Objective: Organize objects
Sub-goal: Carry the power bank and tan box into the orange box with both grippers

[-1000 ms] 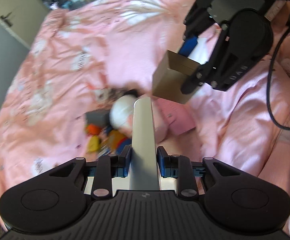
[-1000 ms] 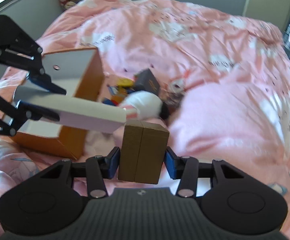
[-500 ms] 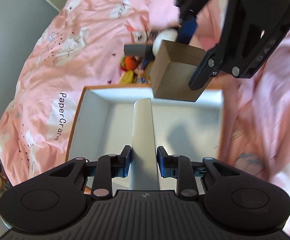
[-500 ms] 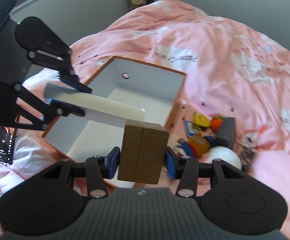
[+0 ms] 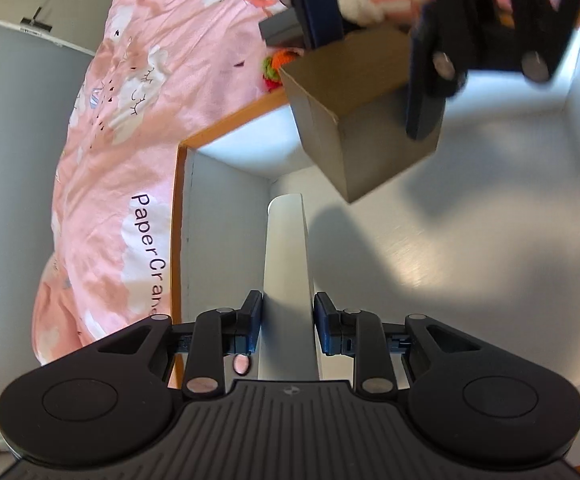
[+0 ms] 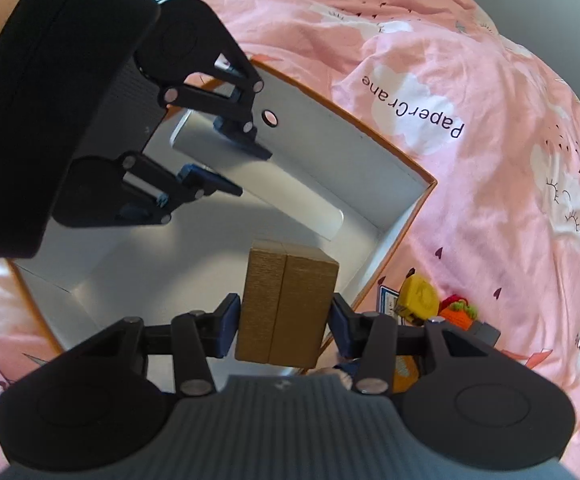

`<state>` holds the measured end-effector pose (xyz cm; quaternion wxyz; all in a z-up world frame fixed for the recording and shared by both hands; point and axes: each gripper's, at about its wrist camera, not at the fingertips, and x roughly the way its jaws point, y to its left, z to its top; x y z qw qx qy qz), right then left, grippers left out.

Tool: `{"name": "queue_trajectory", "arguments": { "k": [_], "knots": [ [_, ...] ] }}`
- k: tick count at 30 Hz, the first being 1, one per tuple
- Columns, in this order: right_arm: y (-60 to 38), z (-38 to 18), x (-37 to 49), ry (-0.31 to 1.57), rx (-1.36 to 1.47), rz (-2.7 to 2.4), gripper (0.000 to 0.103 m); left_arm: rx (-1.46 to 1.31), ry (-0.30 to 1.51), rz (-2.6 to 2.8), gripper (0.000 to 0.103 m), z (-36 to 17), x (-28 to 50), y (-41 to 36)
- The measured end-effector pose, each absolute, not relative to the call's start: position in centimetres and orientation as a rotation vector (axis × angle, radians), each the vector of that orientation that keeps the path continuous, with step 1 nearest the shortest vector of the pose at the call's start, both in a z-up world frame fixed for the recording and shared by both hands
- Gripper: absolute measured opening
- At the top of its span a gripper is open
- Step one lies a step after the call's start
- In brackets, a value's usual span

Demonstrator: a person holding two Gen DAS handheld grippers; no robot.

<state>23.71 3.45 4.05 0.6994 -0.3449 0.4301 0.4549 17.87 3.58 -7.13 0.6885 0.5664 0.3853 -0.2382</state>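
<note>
- Now both loads hang over the open white box (image 5: pixel 470 240): the left hand-held gripper (image 5: pixel 287 328), nearly closed, clamps a slim white case (image 5: pixel 287 264).
- At one o'clock, the right hand-held gripper (image 6: pixel 283 320), part open, pinches a brown block (image 6: pixel 285 304).
- A second ago they were over the pink bed (image 6: pixel 470 80); loose toys (image 6: pixel 430 300) remain beyond the box rim.

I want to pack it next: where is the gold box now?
The gold box is clamped in the right hand-held gripper, above the open white storage box, beside the white bar.
</note>
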Motion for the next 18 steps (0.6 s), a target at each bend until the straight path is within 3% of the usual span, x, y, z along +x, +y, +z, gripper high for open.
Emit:
{"name": "queue_trajectory", "arguments": {
  "k": [10,18],
  "knots": [
    [5.1,1.6,25.0,0.977,-0.816,1.026,0.047,1.413,0.763,-0.51,0.032,-9.8,16.7,5.7],
    [5.4,1.0,24.7,0.997,-0.838,1.021,0.047,1.331,0.904,-0.532,0.035,-9.7,16.4,5.0]
  ]
}}
